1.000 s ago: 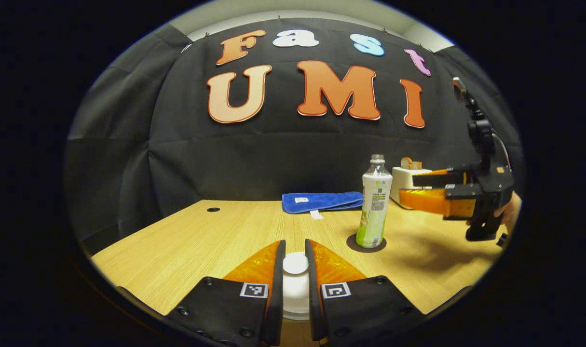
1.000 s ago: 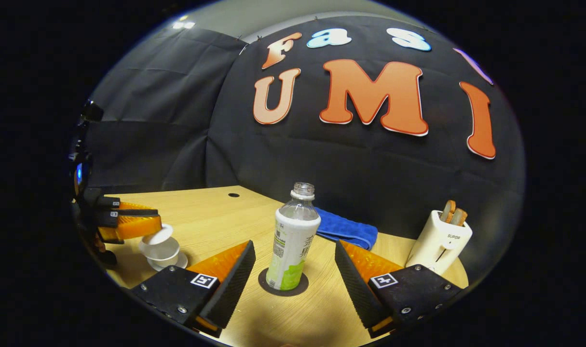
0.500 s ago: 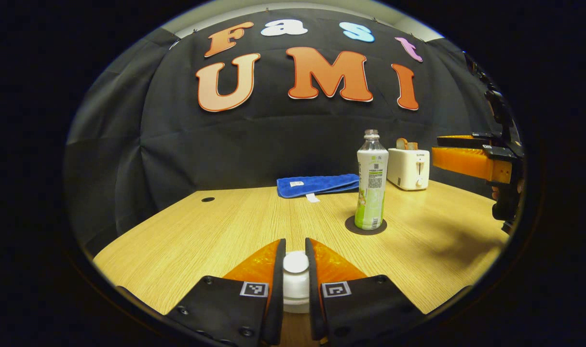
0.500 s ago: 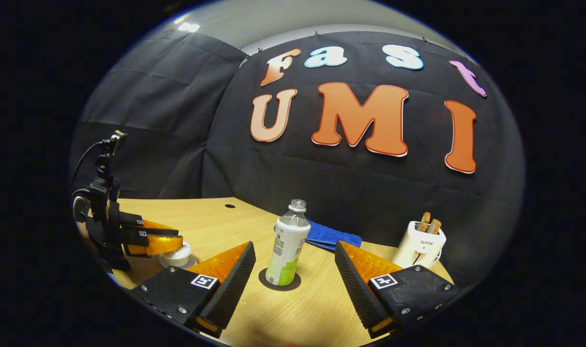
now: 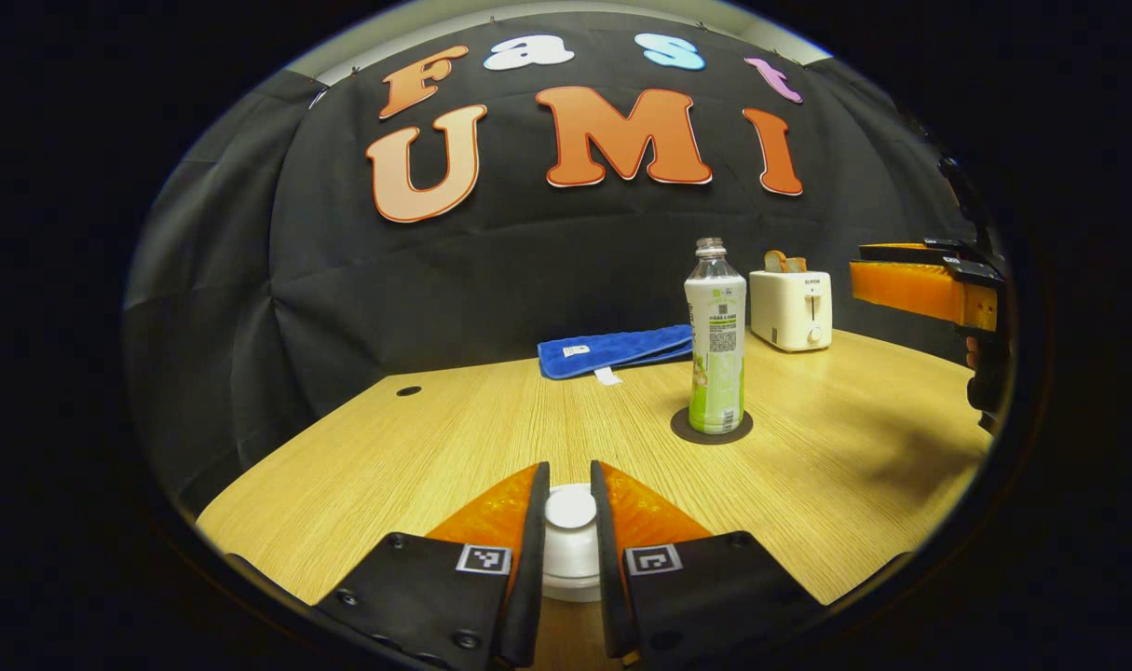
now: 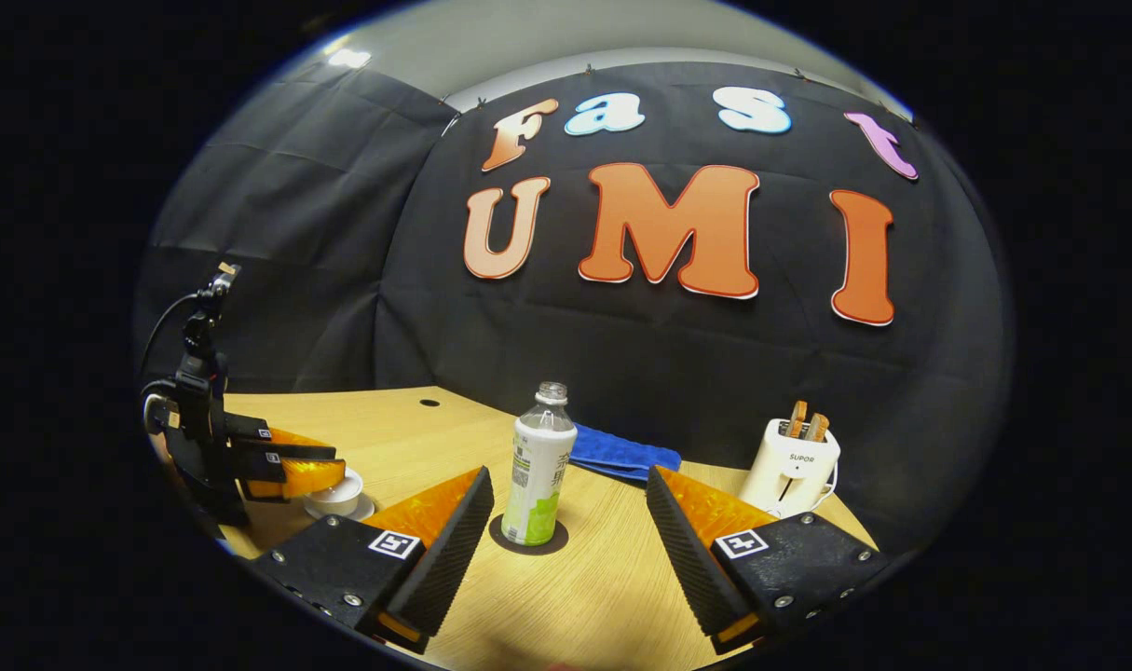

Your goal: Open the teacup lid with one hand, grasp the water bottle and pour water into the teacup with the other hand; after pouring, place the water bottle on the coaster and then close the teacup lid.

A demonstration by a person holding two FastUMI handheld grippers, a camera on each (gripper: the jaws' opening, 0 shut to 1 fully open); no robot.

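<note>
In the left gripper view my left gripper [image 5: 569, 470] is shut on the knob of the white teacup lid [image 5: 570, 536], low over the table. The right gripper view shows that left gripper [image 6: 295, 469] over the white teacup [image 6: 335, 499] on its saucer, with the lid down on the cup. An uncapped water bottle [image 5: 715, 349] with a green-and-white label stands upright on the dark round coaster [image 5: 712, 429]. My right gripper [image 6: 567, 477] is open, drawn back from the bottle [image 6: 538, 480], which shows between its fingers without touching them. The right gripper [image 5: 920, 284] hangs to the bottle's right.
A folded blue cloth [image 5: 617, 347] lies at the back of the wooden table [image 5: 435, 447]. A white toaster [image 5: 791, 308] with bread slices stands at the back right. A small cable hole [image 5: 408, 390] is in the table at the back left.
The left gripper has lowered the lid from a tilted raised position onto the teacup. The right gripper has drawn back from the bottle, staying open.
</note>
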